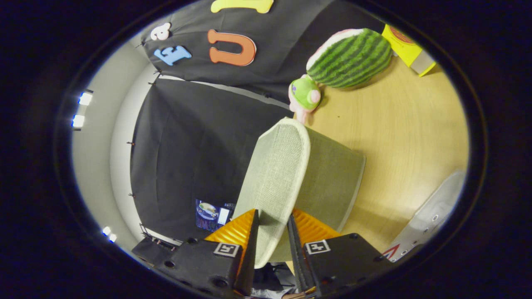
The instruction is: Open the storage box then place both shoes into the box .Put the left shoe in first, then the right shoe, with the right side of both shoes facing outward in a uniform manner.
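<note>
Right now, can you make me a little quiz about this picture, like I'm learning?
1. True or false: the gripper grips the lid of the box.
2. Which toy stands nearest the box? A) the melon plush B) the green doll C) a red car
3. Fill in: the box stands on a ____ table.

Key:
1. True. Both jaws press on the lid's edge, and the lid is tilted up.
2. B. The doll is just beyond the box.
3. Wooden.
</note>
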Demonstrator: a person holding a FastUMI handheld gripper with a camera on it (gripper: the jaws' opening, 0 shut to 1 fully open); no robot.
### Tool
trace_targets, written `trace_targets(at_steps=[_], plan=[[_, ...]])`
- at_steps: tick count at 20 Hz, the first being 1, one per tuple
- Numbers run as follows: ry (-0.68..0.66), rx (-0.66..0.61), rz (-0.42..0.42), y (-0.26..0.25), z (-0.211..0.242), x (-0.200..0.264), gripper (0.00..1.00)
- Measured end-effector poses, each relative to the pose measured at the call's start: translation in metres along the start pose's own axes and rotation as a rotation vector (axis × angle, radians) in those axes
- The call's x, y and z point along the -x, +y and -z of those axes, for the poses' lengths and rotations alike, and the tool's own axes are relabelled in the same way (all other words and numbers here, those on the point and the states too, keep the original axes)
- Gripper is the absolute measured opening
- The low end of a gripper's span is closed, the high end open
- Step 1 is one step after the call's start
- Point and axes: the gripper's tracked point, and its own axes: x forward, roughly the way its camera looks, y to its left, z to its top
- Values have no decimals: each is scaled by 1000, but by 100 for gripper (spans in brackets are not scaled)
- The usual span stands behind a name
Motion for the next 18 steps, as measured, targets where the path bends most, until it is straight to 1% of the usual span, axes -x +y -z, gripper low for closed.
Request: trace_targets(at_steps=[1, 2, 3, 4, 6, 8, 13, 15, 16, 18], plan=[[-7, 5, 9, 3, 3, 5, 38], [-16, 11, 16, 7, 5, 7, 28], [-26, 22, 19, 14, 7, 11, 24], [-39, 32, 33, 19, 8, 11, 18], [-46, 46, 67, 25, 10, 10, 13], [-64, 63, 102, 32, 9, 9, 10], [-91, 99, 126, 74, 9, 14, 8], [-102, 111, 158, 90, 5, 10, 8], [-104, 113, 191, 95, 2, 7, 8], [-136, 71, 226, 111, -8, -1, 8]])
